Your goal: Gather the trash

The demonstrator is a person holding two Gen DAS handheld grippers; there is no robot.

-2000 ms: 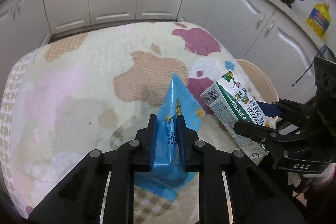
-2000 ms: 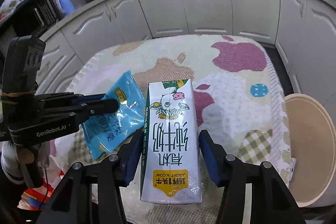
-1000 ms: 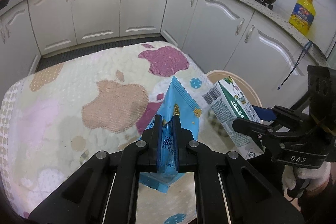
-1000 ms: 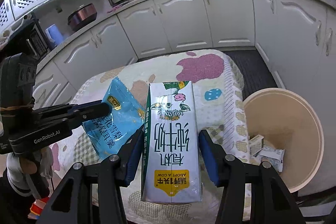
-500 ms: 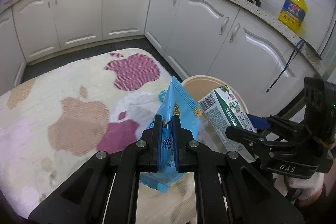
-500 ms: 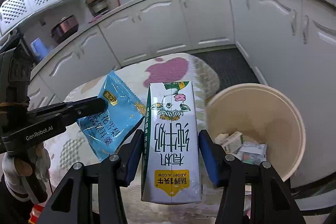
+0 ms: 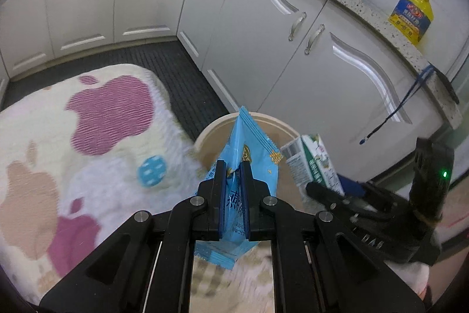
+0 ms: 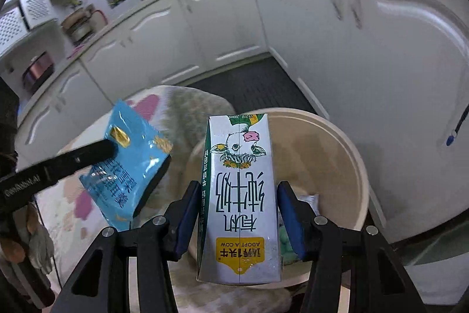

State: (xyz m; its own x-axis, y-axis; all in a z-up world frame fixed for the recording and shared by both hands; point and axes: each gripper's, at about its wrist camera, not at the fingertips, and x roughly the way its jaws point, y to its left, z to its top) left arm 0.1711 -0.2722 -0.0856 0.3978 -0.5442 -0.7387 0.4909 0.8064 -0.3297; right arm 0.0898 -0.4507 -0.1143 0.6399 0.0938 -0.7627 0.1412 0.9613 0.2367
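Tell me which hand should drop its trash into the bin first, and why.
Right, probably. The right gripper holds the milk carton directly over the open bin. The left gripper holds the blue snack bag nearer the bin's rim, partly above the tablecloth.

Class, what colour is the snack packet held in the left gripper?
Bright blue snack packet with gold accents, clearest in the right wrist view.

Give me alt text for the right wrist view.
The right gripper holds a milk carton over a beige bin with some trash inside. At left, the left gripper holds a blue snack bag beside the bin, with white kitchen cabinets behind.
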